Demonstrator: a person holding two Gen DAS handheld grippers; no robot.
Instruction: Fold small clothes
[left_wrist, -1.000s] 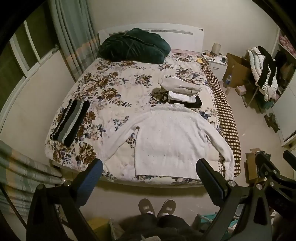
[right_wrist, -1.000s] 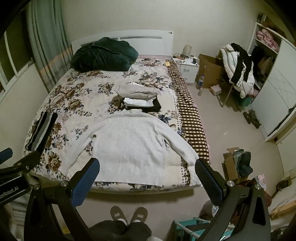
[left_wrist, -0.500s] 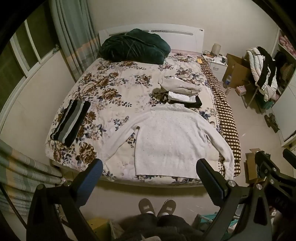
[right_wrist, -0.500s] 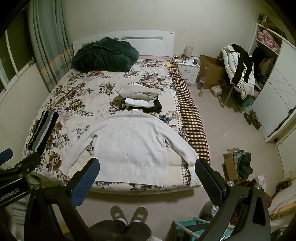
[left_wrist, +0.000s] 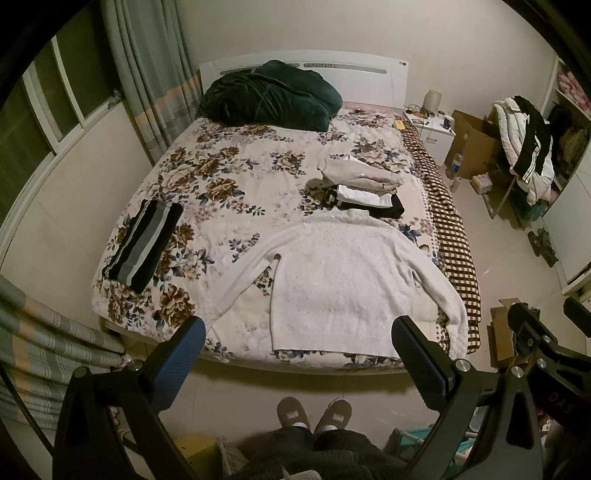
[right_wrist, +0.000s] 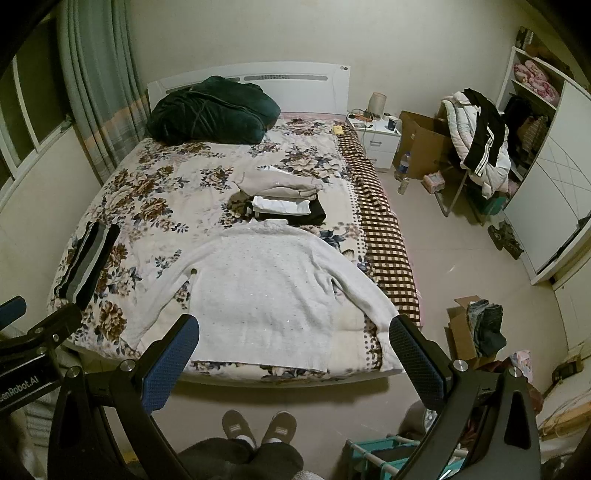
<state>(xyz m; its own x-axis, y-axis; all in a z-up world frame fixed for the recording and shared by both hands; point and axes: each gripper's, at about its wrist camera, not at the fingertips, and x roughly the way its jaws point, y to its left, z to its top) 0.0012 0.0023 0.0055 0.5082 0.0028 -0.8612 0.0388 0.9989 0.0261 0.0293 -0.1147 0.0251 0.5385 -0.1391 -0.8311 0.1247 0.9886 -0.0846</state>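
White knit sweater spread flat on the floral bed, both of my grippers held back over the floor.

From the left: one striped folded garment (left_wrist: 144, 243) at the bed (left_wrist: 221, 177) edge, then the nubbly sweater (left_wrist: 340, 280), sleeves angled out, its right cuff draping off the corner. Behind it sits one stack of folded clothes (left_wrist: 362, 188); I can't count its layers. My left gripper (left_wrist: 299, 354) and right gripper (right_wrist: 293, 350) have fingers spread wide, holding nothing.
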